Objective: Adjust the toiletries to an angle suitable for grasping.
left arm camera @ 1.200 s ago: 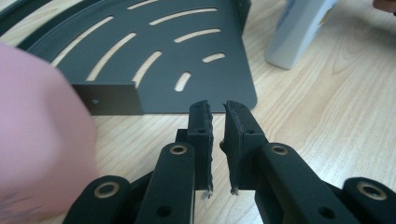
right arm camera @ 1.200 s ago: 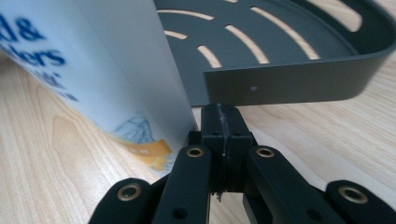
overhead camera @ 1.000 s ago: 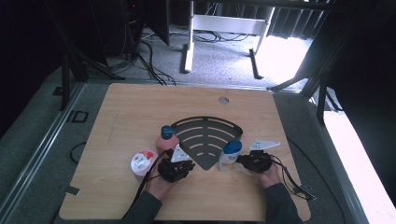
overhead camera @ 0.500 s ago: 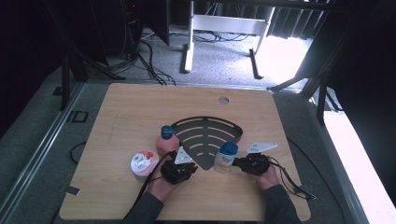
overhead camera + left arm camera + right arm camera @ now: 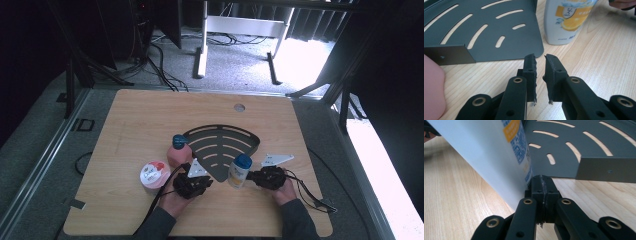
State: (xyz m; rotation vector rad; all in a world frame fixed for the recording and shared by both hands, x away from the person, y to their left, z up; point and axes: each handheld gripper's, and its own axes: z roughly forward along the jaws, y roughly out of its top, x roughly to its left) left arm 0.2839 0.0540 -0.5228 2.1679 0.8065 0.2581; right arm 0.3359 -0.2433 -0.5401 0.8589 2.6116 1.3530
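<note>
Jaws of the left gripper (image 5: 539,61) are parted by a narrow gap, with nothing between them, just short of the dark slotted shelf (image 5: 481,30). Jaws of the right gripper (image 5: 541,182) are pressed together beside the white bottle (image 5: 239,171), which is seen tilted at the shelf's tip. Judged light, smooth and slippery, the bottle is best clamped across its body below the cap.

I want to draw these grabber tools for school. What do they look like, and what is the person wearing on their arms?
Each is black. The left gripper has two flat jaws with rough dark pads, on arms with brass-ringed holes. The right gripper looks the same. In the high view, each carries a grey three-cornered plate and trails a thin black cable. The sleeves are dark grey.
</note>
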